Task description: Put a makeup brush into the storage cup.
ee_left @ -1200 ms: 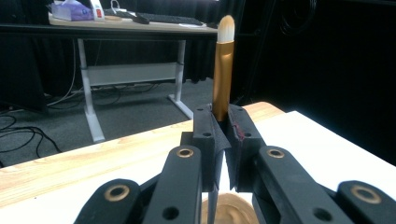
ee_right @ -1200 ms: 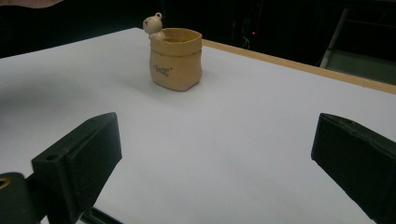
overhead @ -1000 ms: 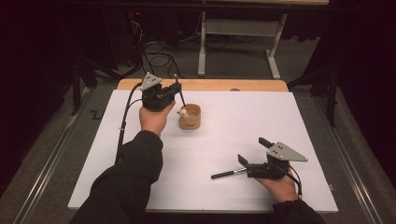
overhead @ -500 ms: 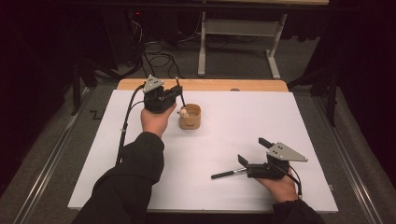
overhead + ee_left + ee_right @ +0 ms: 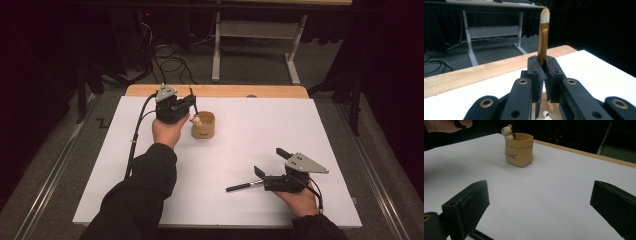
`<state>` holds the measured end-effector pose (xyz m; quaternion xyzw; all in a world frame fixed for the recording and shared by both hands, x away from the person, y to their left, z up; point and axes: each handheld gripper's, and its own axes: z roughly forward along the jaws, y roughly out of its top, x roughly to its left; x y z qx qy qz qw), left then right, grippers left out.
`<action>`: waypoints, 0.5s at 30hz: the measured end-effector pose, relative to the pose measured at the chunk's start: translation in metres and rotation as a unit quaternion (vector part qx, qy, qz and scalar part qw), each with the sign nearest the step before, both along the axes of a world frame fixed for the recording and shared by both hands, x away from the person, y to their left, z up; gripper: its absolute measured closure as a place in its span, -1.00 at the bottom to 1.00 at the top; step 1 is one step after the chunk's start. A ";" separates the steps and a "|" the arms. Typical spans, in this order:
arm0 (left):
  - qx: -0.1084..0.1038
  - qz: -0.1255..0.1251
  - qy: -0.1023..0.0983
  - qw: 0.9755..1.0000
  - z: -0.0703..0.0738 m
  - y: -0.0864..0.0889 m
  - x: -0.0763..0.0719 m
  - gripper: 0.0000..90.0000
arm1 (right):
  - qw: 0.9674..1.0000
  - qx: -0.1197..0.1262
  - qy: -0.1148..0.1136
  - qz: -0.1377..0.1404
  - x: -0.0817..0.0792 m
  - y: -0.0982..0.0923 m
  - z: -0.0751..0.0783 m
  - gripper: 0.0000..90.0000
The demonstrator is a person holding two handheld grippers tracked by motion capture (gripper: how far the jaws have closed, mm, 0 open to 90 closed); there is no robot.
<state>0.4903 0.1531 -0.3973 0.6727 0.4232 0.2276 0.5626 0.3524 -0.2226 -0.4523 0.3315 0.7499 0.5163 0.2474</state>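
- Upper left of centre in the high view, the left gripper [image 5: 186, 104] is clamped on a brush [image 5: 543, 37]. The left gripper view shows the gold handle pinched between the two black jaws, pale bristles pointing up and away.
- Just to its right in that view stands the small tan pot [image 5: 203, 125], with a little bear figure [image 5: 196, 120] on its rim. The dark lower end of the brush [image 5: 513, 130] reaches down at the rim beside the bear; whether it is inside the pot I cannot tell.
- Compared with a second ago, almost nothing has changed: the left hand sits in nearly the same spot above the pot, and the grip is as tight as it was (no sign of letting go yet).
- My reading is that the brush is being stood in the pot, and the release is still to come.
- Lower right of the high view, the right gripper [image 5: 270, 162] rests on the white table [image 5: 325, 130] with jaws wide apart and nothing between them, unmoved.
- A second, dark brush [image 5: 245, 186] lies on the table just beside it, in the same place as before.
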 end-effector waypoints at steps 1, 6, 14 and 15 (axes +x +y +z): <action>-0.001 0.001 0.002 1.000 -0.002 0.000 0.000 0.86 | 1.000 0.000 0.000 0.000 0.000 0.000 0.000 -0.93; 0.001 0.001 0.013 1.000 -0.009 0.001 0.001 0.86 | 1.000 0.000 -0.001 0.001 0.000 0.000 0.000 -0.93; 0.005 -0.003 0.018 1.000 -0.013 -0.003 0.001 0.85 | 1.000 -0.002 0.001 0.003 0.000 0.001 -0.001 -0.93; 0.006 0.001 0.017 1.000 -0.013 -0.003 0.001 0.84 | 1.000 -0.003 0.001 0.003 0.000 0.001 -0.001 -0.93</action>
